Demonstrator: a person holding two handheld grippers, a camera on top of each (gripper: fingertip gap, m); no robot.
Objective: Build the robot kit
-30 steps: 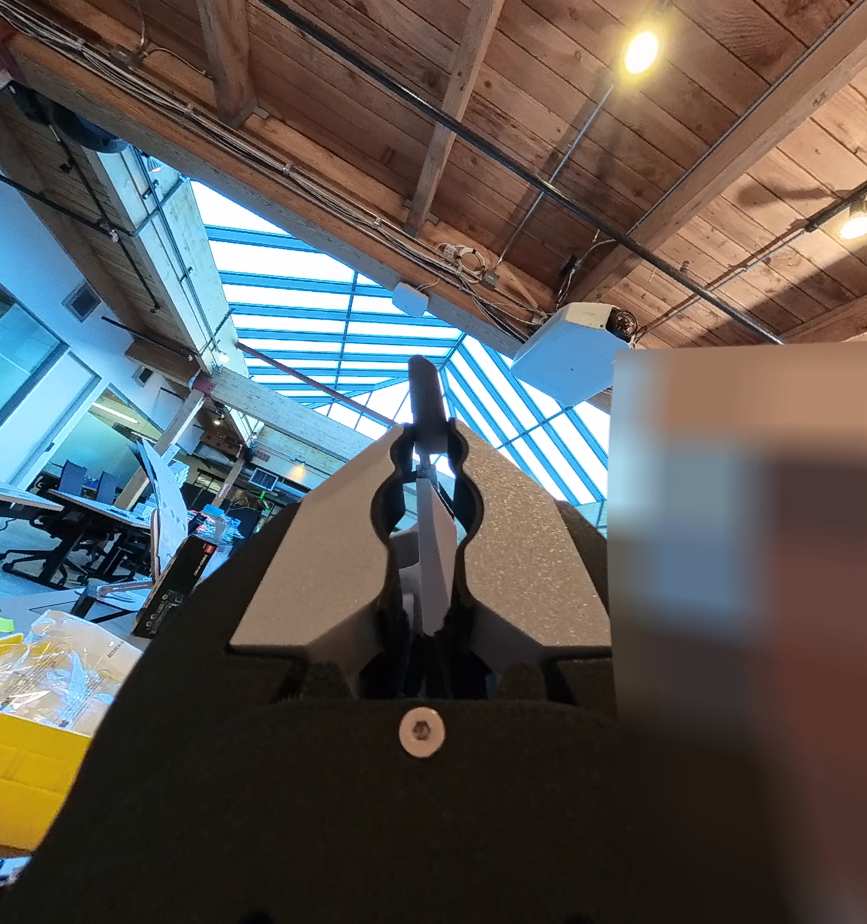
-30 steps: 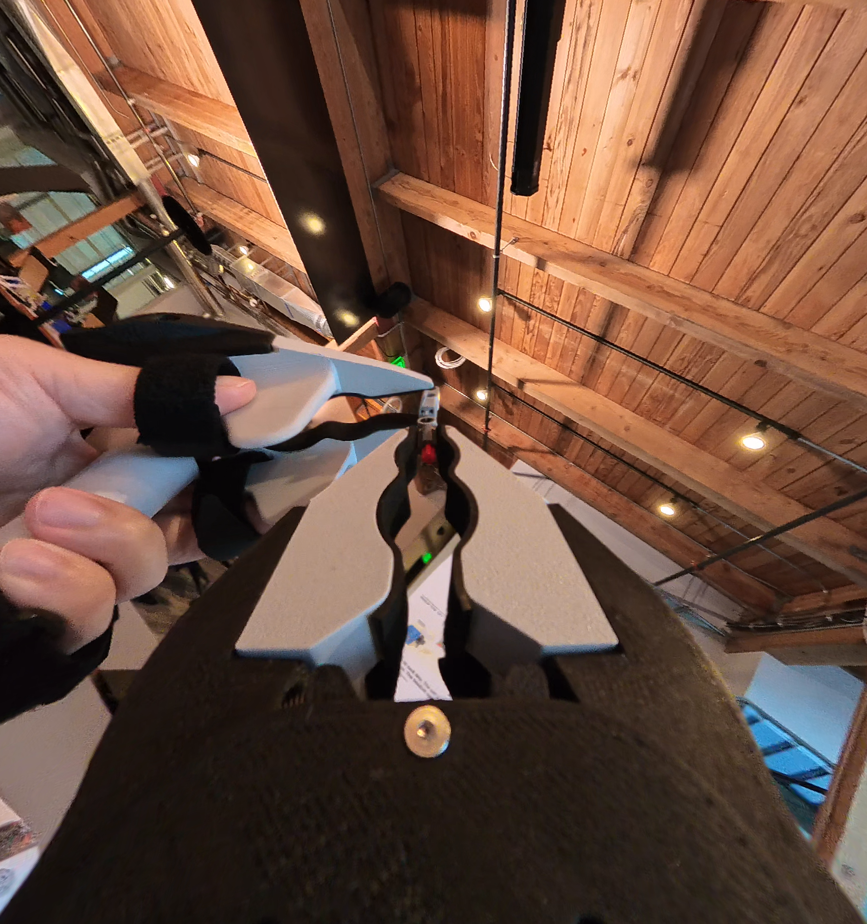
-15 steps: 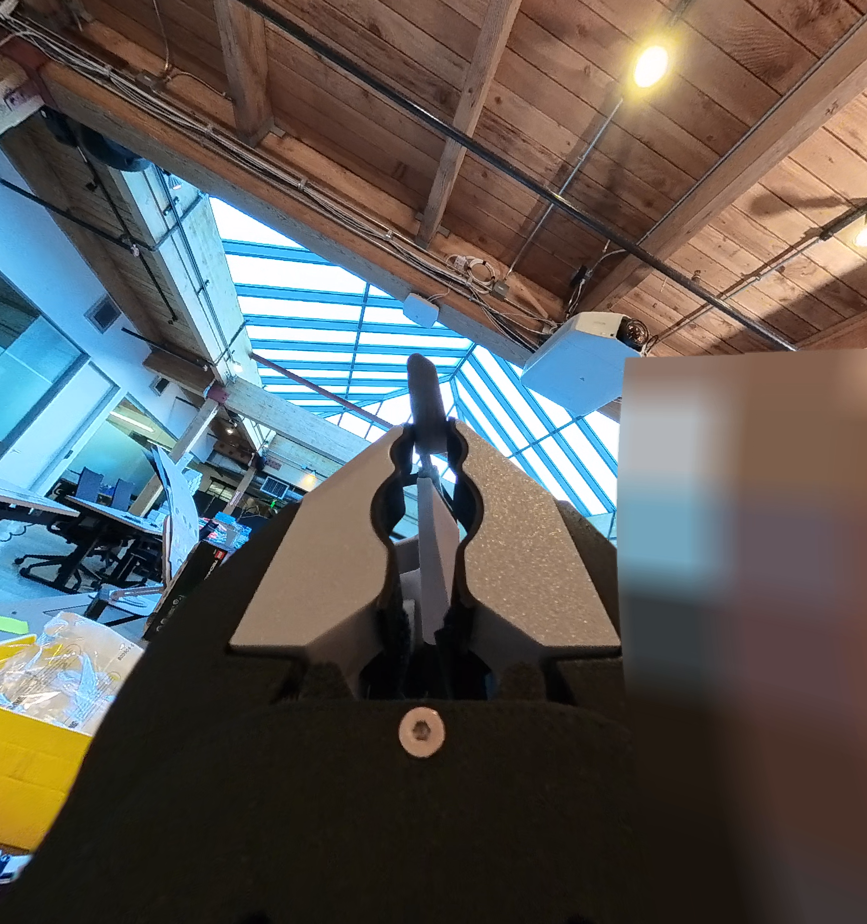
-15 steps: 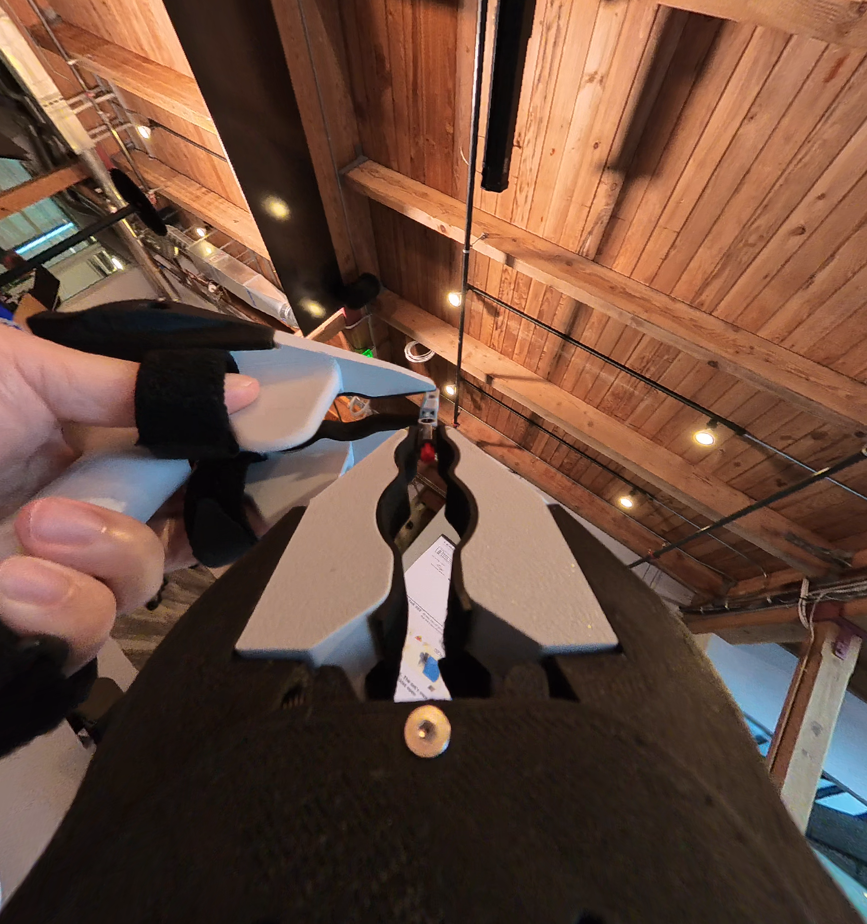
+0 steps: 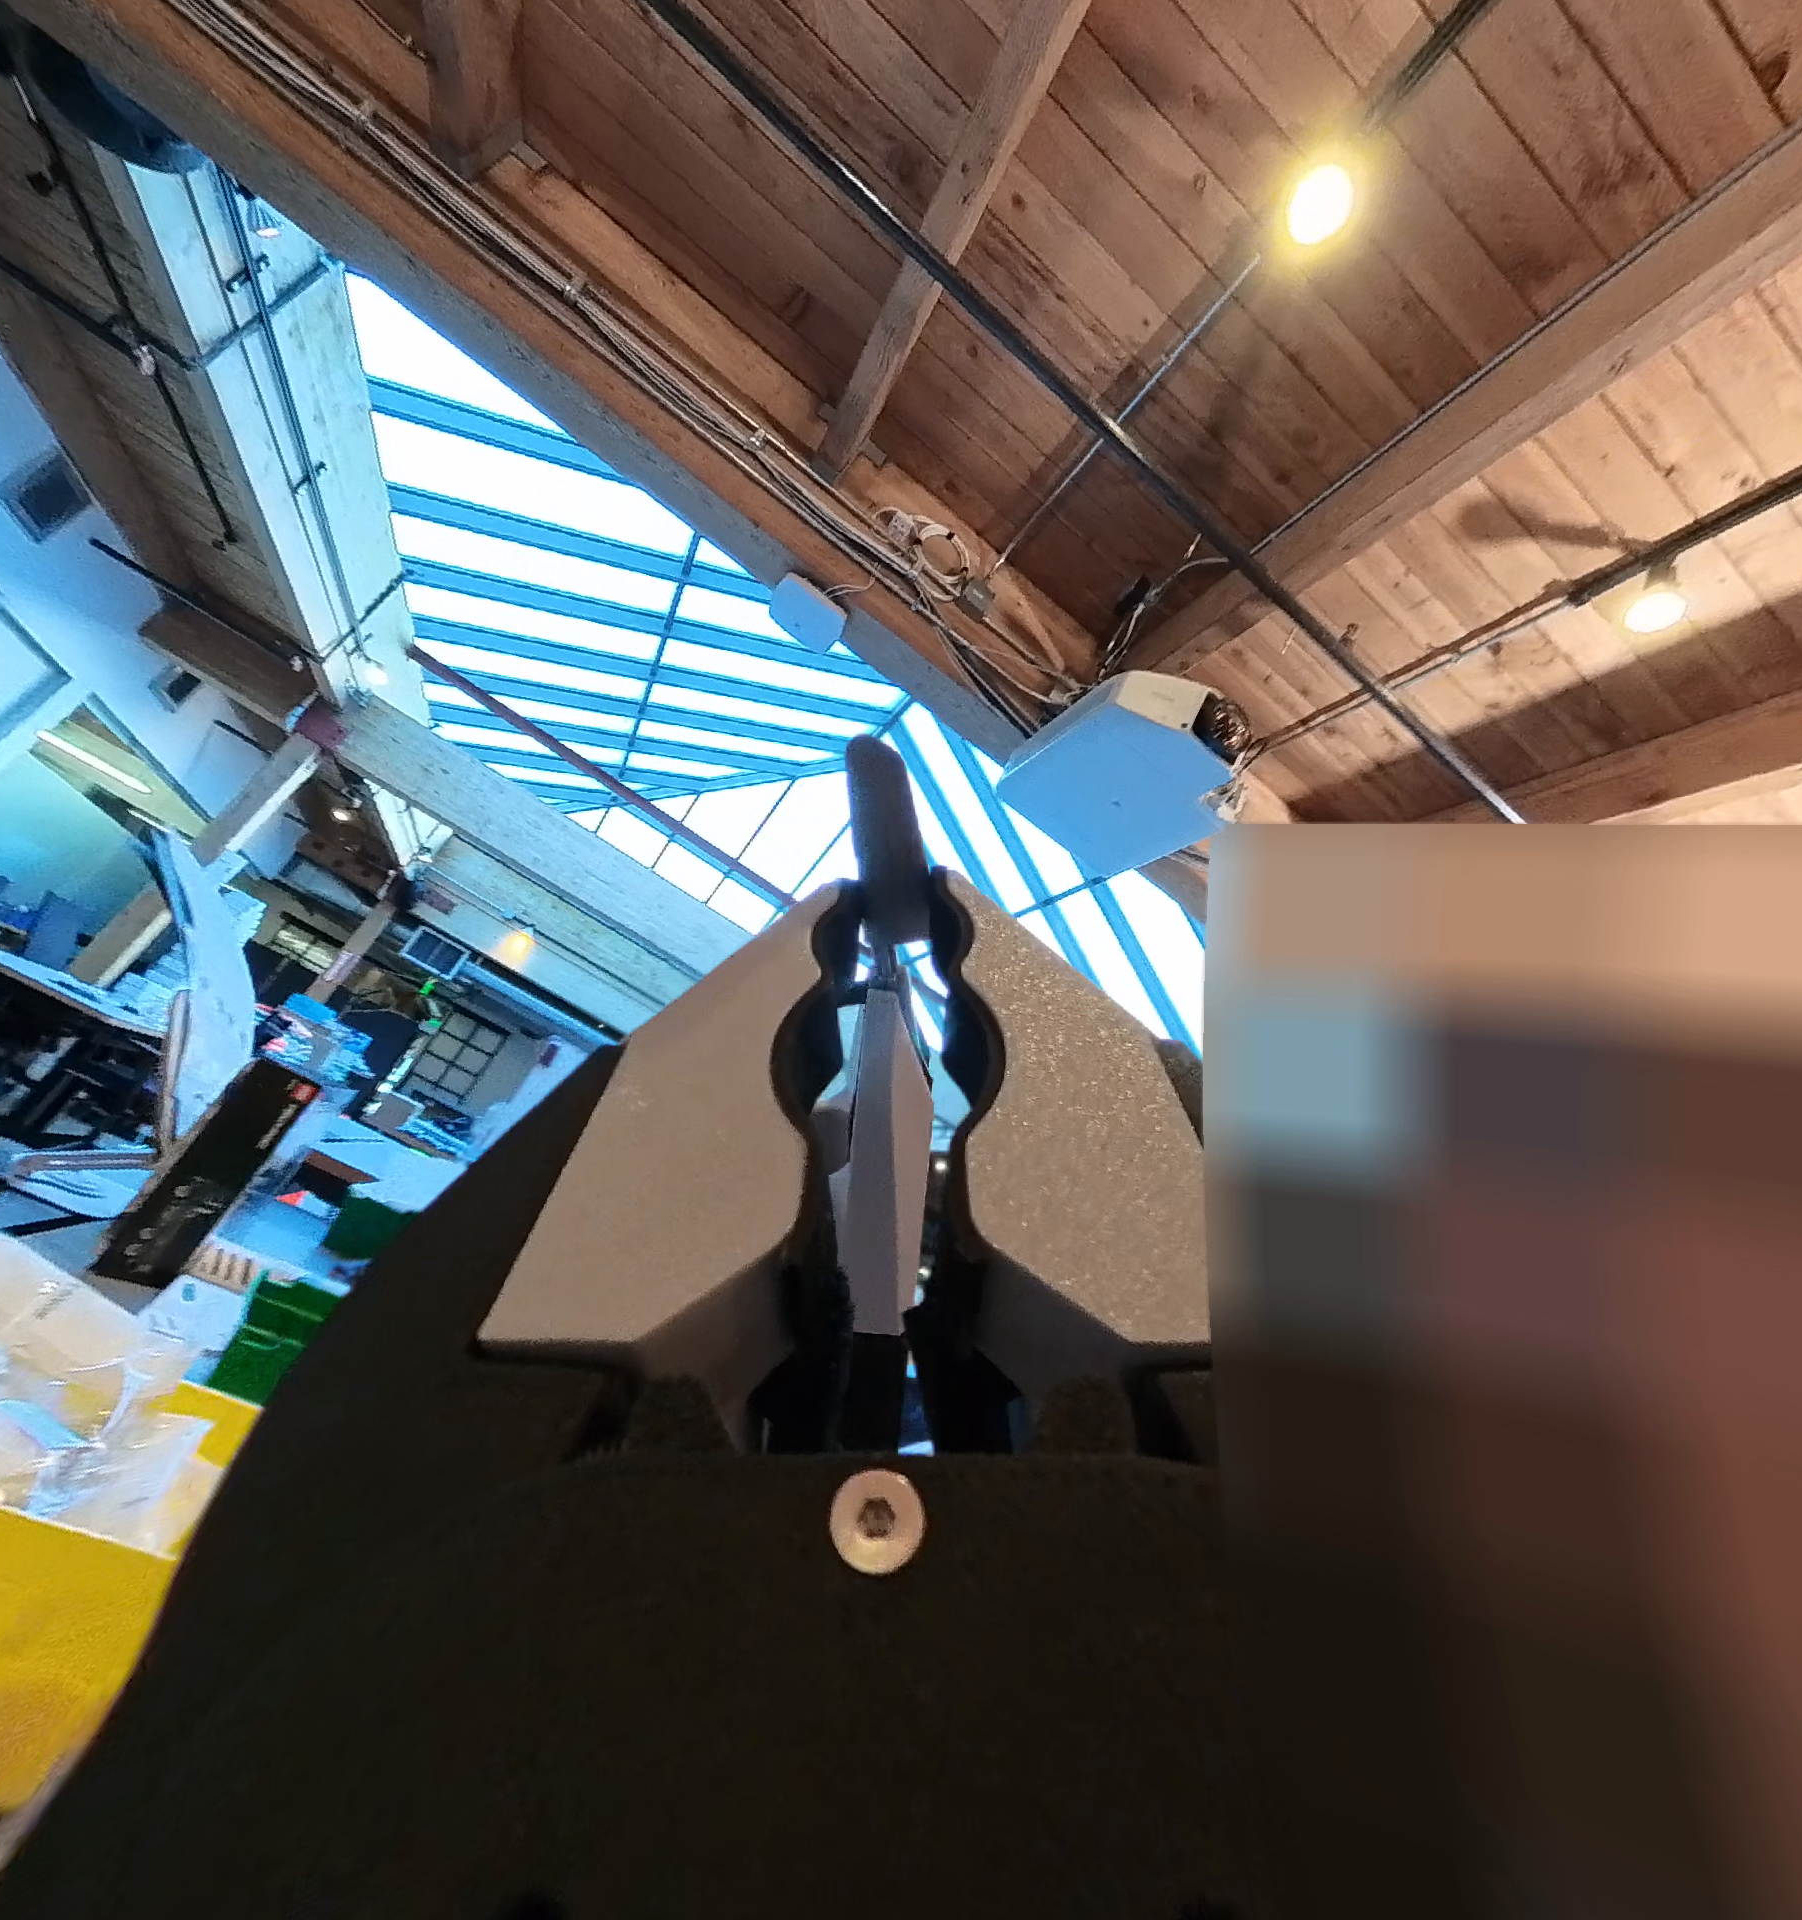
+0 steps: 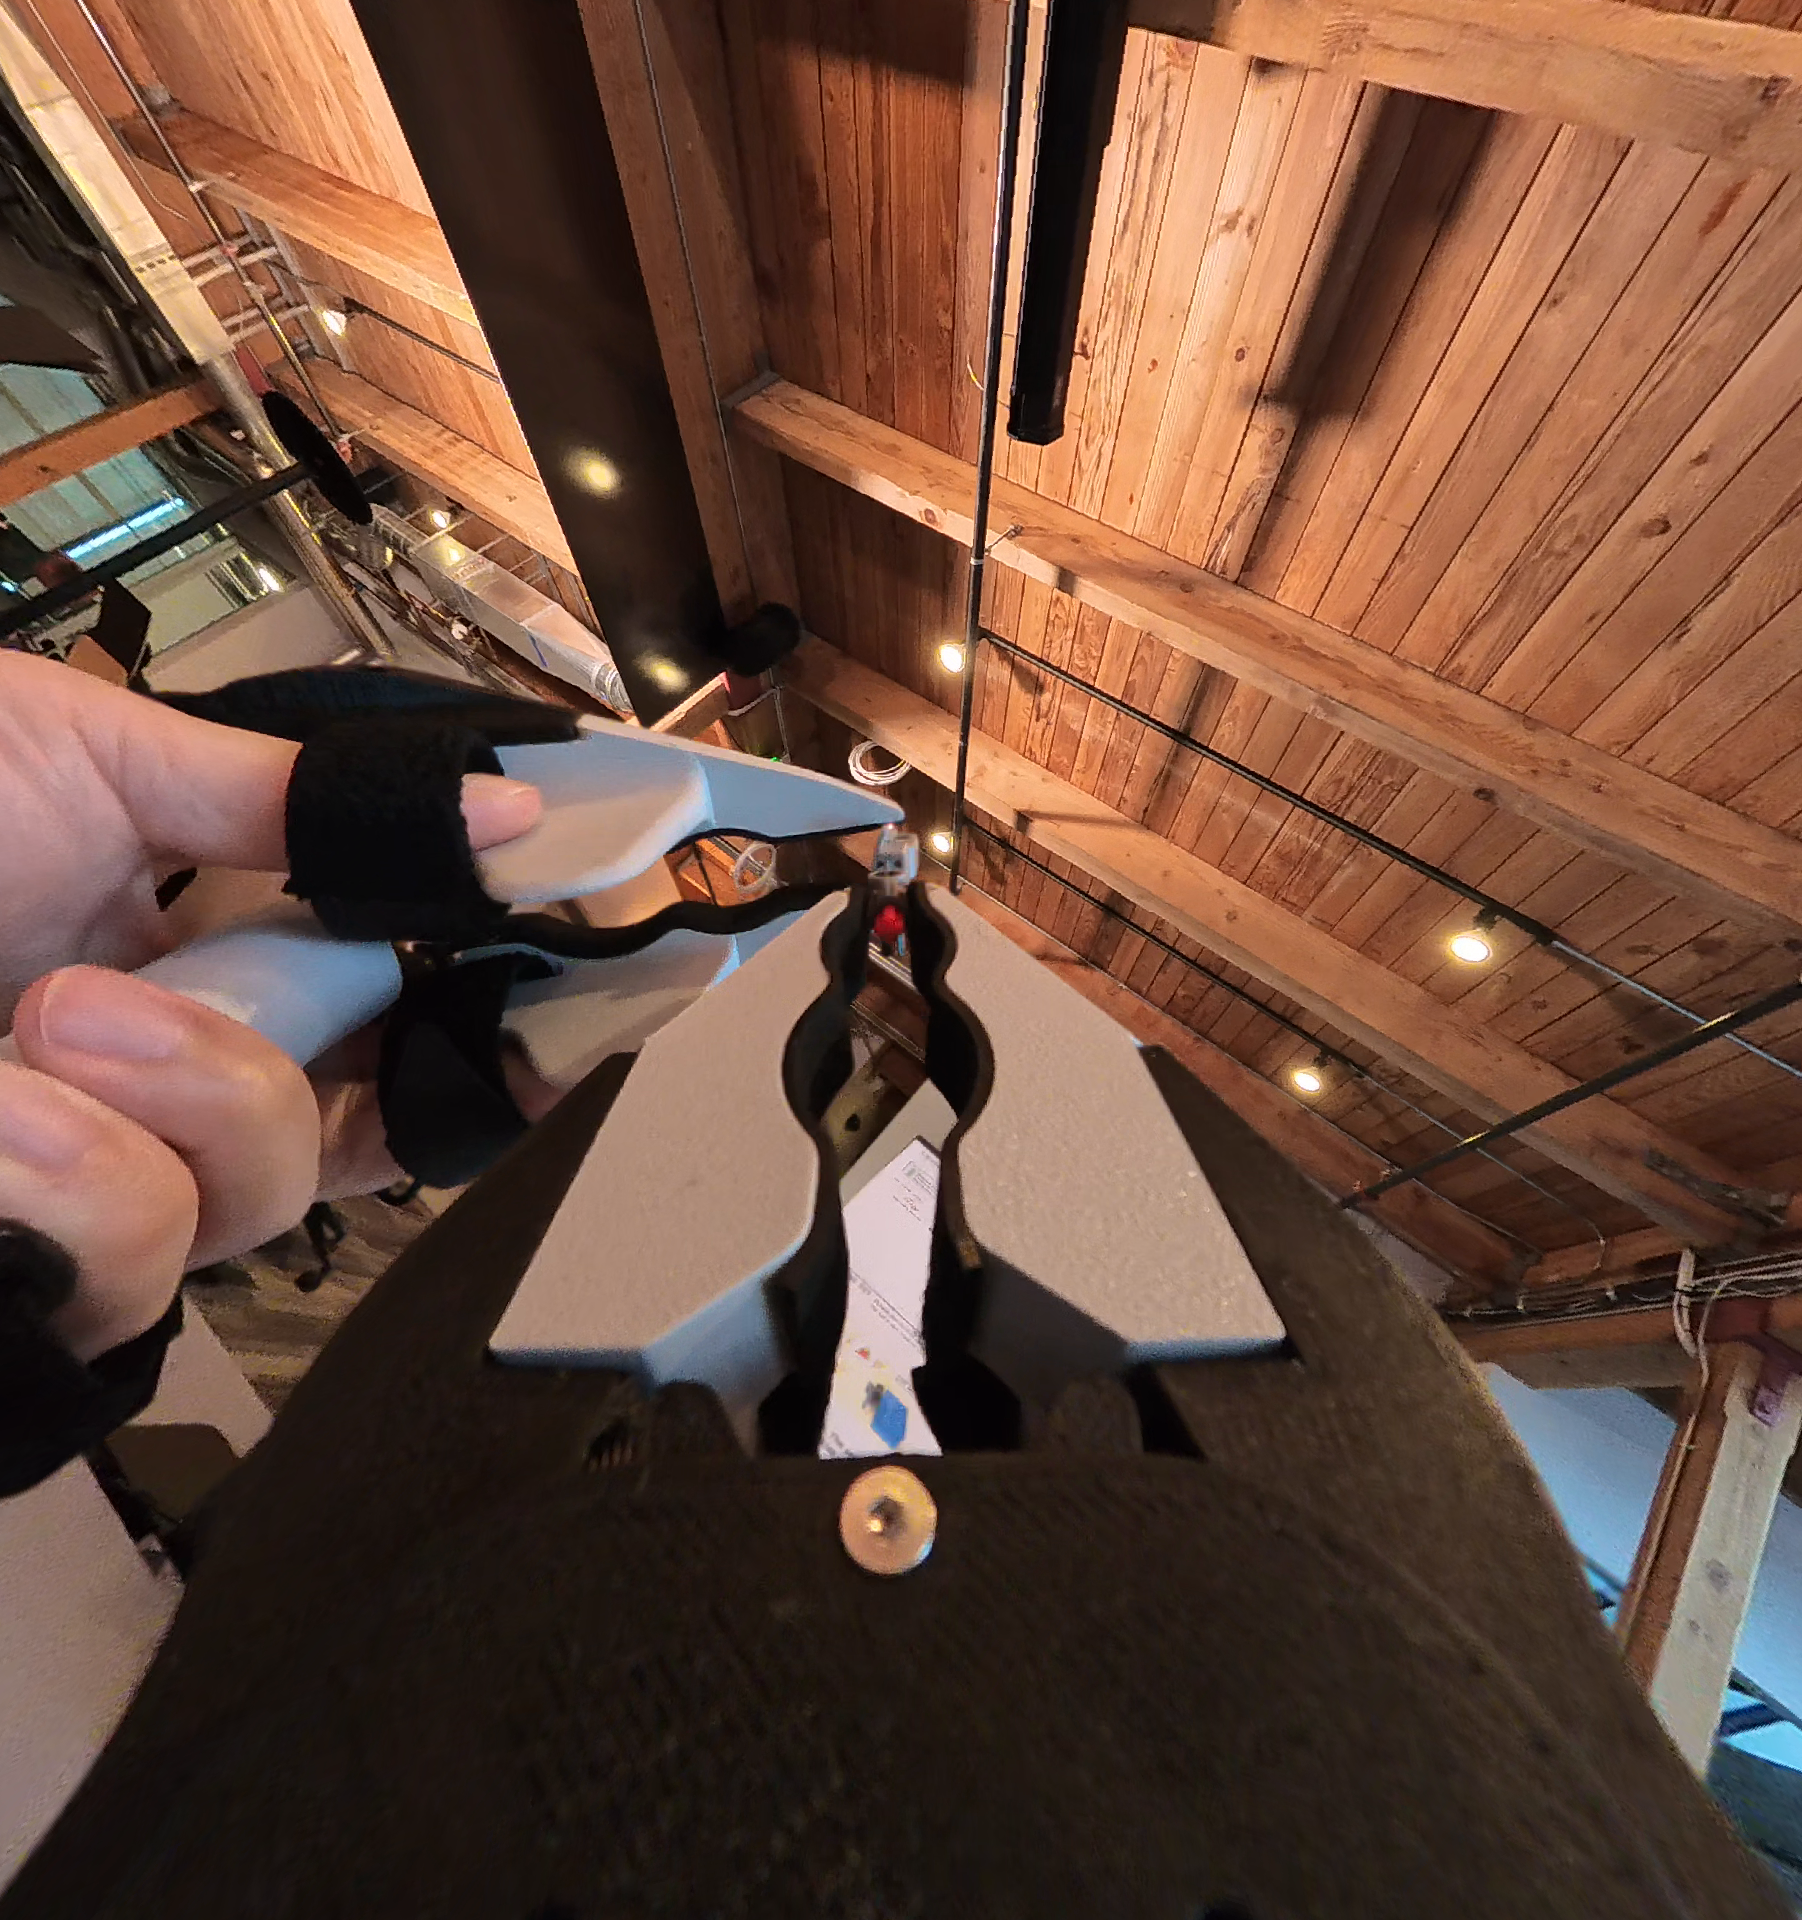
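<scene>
1. Left wrist view: the left gripper [image 5: 889,914] points up toward the wooden ceiling [image 5: 1136,260] and skylight [image 5: 606,623]. Its jaws stand narrow, tips clamped on a small dark cylindrical part [image 5: 881,821] that protrudes past them. A grey wedge [image 5: 886,1143] shows in the jaw gap.
2. Open air lies ahead. At near left, a yellow bin [image 5: 35,1621] holds clear plastic bags [image 5: 55,1403]; desks lie far left.
3. Right wrist view: the right gripper [image 6: 889,914] is nearly closed, pinching a small red-and-white part [image 6: 889,894] at its tips.
4. From the left, a hand [image 6: 97,935] holds the other gripper, its grey fingertip [image 6: 824,810] touching that part.
5. Ceiling beams [image 6: 1240,623] and track lights [image 6: 1468,945] lie far beyond.
</scene>
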